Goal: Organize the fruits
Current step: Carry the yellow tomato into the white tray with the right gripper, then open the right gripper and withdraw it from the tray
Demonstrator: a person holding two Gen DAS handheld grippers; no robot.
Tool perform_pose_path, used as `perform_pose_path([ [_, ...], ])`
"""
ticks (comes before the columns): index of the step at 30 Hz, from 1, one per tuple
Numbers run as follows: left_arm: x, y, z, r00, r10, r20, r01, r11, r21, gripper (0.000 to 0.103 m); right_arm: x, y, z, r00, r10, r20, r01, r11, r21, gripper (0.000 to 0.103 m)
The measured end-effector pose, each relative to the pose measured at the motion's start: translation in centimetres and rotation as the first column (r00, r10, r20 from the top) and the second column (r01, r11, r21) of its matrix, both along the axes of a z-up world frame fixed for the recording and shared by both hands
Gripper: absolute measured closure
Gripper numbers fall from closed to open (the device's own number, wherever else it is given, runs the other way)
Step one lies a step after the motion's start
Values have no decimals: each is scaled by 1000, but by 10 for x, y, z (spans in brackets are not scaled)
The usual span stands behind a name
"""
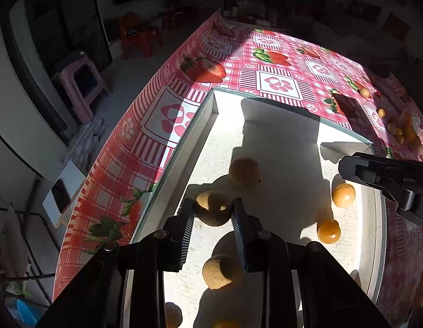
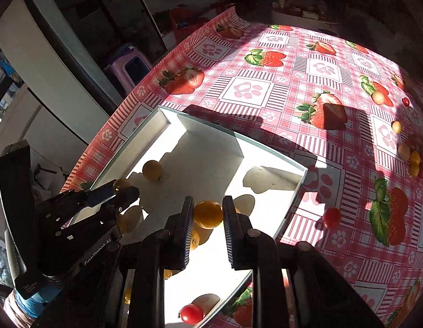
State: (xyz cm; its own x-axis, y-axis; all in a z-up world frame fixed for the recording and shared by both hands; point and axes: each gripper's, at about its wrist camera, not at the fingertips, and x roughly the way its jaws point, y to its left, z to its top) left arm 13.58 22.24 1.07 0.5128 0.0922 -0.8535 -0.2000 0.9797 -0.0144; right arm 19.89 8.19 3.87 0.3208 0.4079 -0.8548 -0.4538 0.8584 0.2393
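Note:
A shallow white tray (image 1: 208, 109) lies on the strawberry tablecloth (image 1: 277, 65). My left gripper (image 1: 214, 214) is shut on a brown longan (image 1: 211, 210) above the tray floor. More longans (image 1: 244, 170) and yellow tomatoes (image 1: 343, 195) lie in the tray. In the right wrist view my right gripper (image 2: 207, 216) is shut on a yellow tomato (image 2: 208, 214) over the tray (image 2: 298, 188). The left gripper (image 2: 121, 191) shows there at the left, holding its longan (image 2: 120, 184). A red tomato (image 2: 191, 313) lies in the tray's near part.
A red tomato (image 2: 331, 217) lies on the cloth just right of the tray. Several loose fruits (image 2: 410, 158) sit at the table's right edge, with a longan (image 2: 378, 97) and a small red fruit (image 2: 405, 101) further back. A pink stool (image 1: 80, 87) stands on the floor left.

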Motion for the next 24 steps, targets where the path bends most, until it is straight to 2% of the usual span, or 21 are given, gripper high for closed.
perform_pose_path([
  [7,4,-3,-3,1000,-8,-22,8,1000,22,73,26,19,-33,1000,3,-23,-5,994,-107,80],
  [9,4,-5,-2,1000,-11,-25,12,999,44,71,25,21,-33,1000,15,7,-14,992,-127,80],
  [11,5,-6,-1,1000,-15,-22,16,999,42,33,23,25,-32,999,37,19,-33,987,-156,79],
  [12,3,-7,0,1000,-26,-7,26,1000,13,33,22,25,-31,999,43,20,-40,986,-160,78],
  [13,2,-9,2,1000,-24,3,24,999,21,33,22,24,-31,999,43,9,-42,988,-151,76],
  [16,0,-14,8,999,-37,17,36,998,51,33,20,14,-24,1000,16,-14,-18,995,-100,58],
  [18,-4,-15,13,999,-36,26,35,998,48,33,15,9,-14,1000,14,-2,-14,997,-82,45],
  [19,-6,-16,15,999,-32,34,30,998,48,33,10,8,-8,1000,19,10,-19,997,-73,42],
  [21,-12,-15,21,999,-13,51,11,999,47,33,2,4,2,999,29,30,-27,998,-62,26],
  [22,-16,-14,23,998,-3,56,1,999,39,32,-3,1,7,999,29,39,-26,998,-59,22],
  [24,-24,-11,27,997,16,70,-17,1000,22,9,-11,-5,14,999,24,49,-21,999,-50,21],
])
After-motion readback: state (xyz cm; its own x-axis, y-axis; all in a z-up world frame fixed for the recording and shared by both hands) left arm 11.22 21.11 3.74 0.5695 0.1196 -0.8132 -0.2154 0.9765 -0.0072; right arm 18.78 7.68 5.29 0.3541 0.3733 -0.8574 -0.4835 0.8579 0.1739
